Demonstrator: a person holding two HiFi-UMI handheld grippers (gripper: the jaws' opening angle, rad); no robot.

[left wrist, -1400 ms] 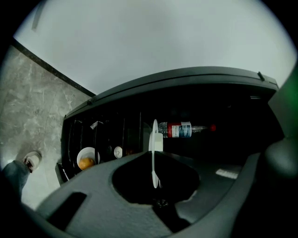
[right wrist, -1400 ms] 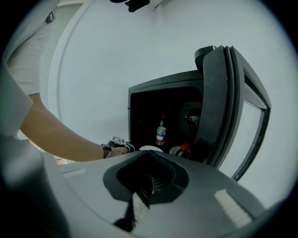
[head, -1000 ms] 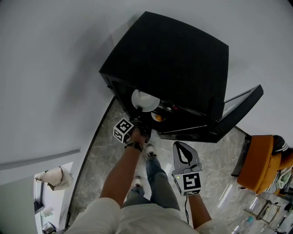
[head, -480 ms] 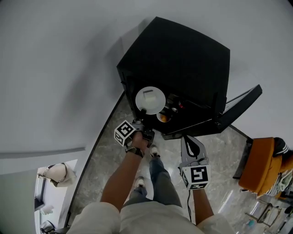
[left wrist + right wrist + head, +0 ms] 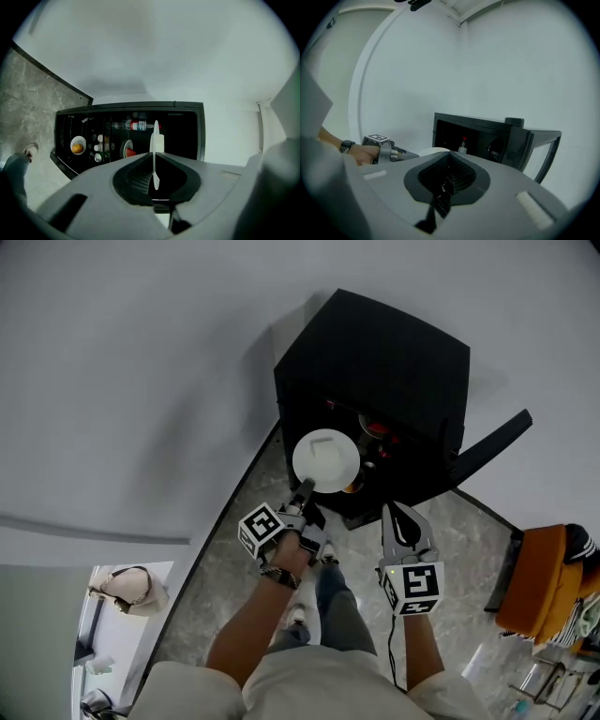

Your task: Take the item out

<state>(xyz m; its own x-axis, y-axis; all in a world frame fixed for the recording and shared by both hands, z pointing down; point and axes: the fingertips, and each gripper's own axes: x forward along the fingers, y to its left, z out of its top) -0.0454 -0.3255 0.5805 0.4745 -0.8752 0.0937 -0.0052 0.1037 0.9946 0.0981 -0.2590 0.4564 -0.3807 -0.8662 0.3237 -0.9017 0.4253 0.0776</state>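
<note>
A round white plate (image 5: 325, 460) with a pale square item (image 5: 322, 442) on it is out in front of the open black cabinet (image 5: 384, 362). My left gripper (image 5: 305, 491) is shut on the plate's near rim. In the left gripper view the plate (image 5: 155, 140) stands edge-on between the pads. My right gripper (image 5: 405, 526) hangs to the right, in front of the cabinet, shut and holding nothing. In the right gripper view its jaws (image 5: 449, 154) meet, and the plate (image 5: 436, 150) shows beyond them.
The cabinet door (image 5: 492, 442) swings open to the right. Inside are a red-capped bottle (image 5: 136, 125), a bowl with an orange (image 5: 77, 145) and a dish with something red (image 5: 127, 151). An orange chair (image 5: 539, 587) stands at the right. The person's legs (image 5: 328, 615) are below.
The left gripper has drawn the plate out of the cabinet and toward the person. The right gripper has stayed shut beside it.
</note>
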